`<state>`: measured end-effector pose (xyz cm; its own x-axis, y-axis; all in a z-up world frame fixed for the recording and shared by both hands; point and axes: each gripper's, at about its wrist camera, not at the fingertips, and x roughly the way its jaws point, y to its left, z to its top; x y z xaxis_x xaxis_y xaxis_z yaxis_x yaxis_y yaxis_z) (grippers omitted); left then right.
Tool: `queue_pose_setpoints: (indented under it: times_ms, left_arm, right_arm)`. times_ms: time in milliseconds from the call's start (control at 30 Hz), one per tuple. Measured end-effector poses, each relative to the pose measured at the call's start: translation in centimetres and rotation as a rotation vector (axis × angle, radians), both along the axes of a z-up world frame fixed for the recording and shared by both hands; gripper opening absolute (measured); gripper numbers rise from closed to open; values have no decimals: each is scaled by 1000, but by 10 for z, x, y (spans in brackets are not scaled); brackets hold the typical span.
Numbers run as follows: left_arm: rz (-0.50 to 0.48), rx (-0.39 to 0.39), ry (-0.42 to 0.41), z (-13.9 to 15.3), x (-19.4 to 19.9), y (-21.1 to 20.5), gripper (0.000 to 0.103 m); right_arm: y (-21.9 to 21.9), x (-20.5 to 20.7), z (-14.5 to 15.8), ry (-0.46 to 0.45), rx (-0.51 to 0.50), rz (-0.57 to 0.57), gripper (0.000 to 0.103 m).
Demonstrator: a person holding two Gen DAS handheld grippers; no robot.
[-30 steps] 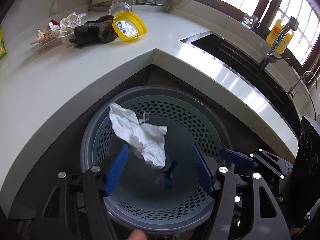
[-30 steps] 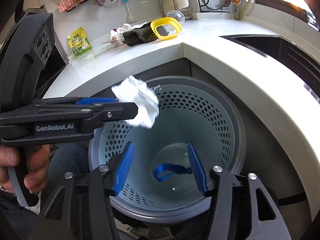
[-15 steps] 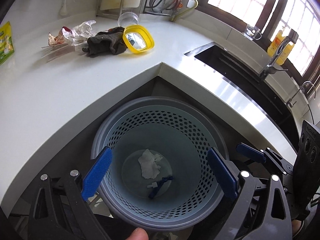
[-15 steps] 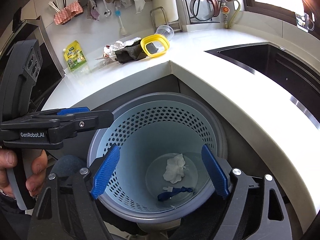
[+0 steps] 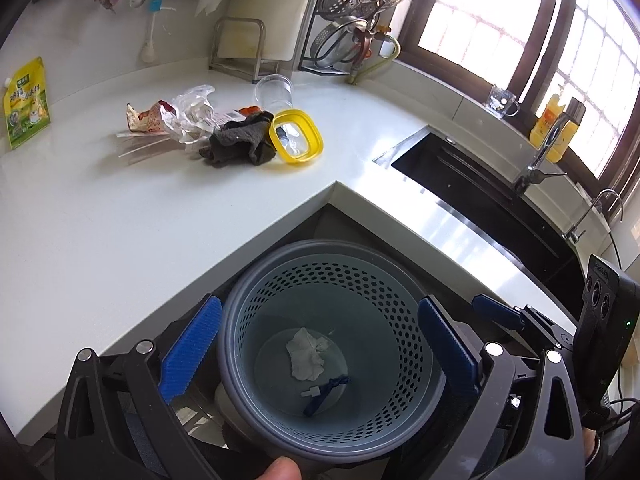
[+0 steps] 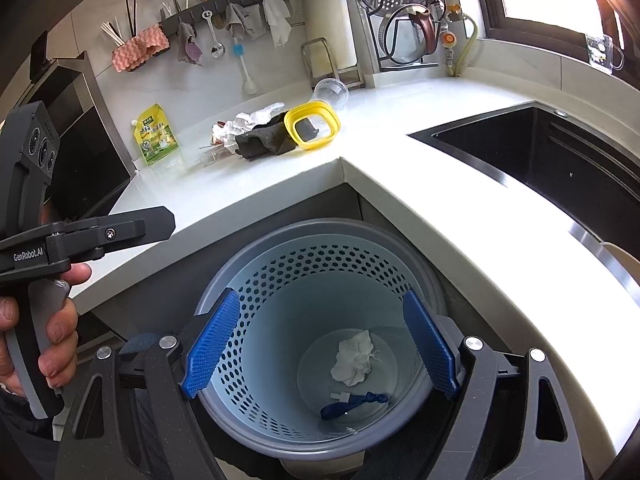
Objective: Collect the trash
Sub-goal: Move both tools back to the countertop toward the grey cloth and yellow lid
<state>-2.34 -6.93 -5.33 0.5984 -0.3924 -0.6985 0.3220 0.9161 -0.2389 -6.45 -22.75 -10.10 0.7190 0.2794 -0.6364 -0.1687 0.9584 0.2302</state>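
A grey perforated bin (image 5: 276,280) (image 6: 304,264) stands in the corner below the counter. A crumpled white tissue (image 5: 306,354) (image 6: 354,360) and a blue strip (image 5: 326,394) (image 6: 354,400) lie on its bottom. My left gripper (image 5: 318,348) is open and empty above the bin. My right gripper (image 6: 320,344) is open and empty above it too. On the counter lies a pile of trash: crumpled wrappers (image 5: 176,118) (image 6: 240,124), a dark cloth (image 5: 240,142) (image 6: 264,140), a yellow lid (image 5: 296,136) (image 6: 312,124) and a clear cup (image 5: 274,92) (image 6: 330,92).
A yellow-green pouch (image 5: 26,102) (image 6: 154,136) leans at the counter's left. A black sink (image 5: 472,188) (image 6: 560,160) with a tap (image 5: 536,160) lies to the right. A dish rack (image 5: 352,20) (image 6: 408,12) stands at the back wall.
The white tissue left my left gripper and fell to the bin's bottom. Both grippers opened wider and rose away from the bin.
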Motion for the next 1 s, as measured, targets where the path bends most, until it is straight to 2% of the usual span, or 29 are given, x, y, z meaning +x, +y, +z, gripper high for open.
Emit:
queue_pose_setpoints:
  times_ms: [267,500,667,833,900,967,1000]
  left_arm:
    - [63,-3,-25,10,20,28,96]
    - [135,-4,-32,12,50,57,96]
    - [152,7,-36,12,78,64,96]
    - [138,-1,-33,10,104,59,96]
    - [133,-5,-30,8,110,58,96]
    - [134,-9,-23,5,115,59,96]
    - [135,-11,-19,3,118,59,96]
  right_arm:
    - [12,26,18,-51,-32,18,80]
    - [30,71,26,-71,-102,61,79]
    - [44,119,34,-86,-156,78,69]
    - [54,170,31,-58,-200,89,66]
    - [62,187,28,-44,-229,111,62]
    - [71,204,22,-21,-258,139,53]
    - [76,210,19,-13,-274,147,53]
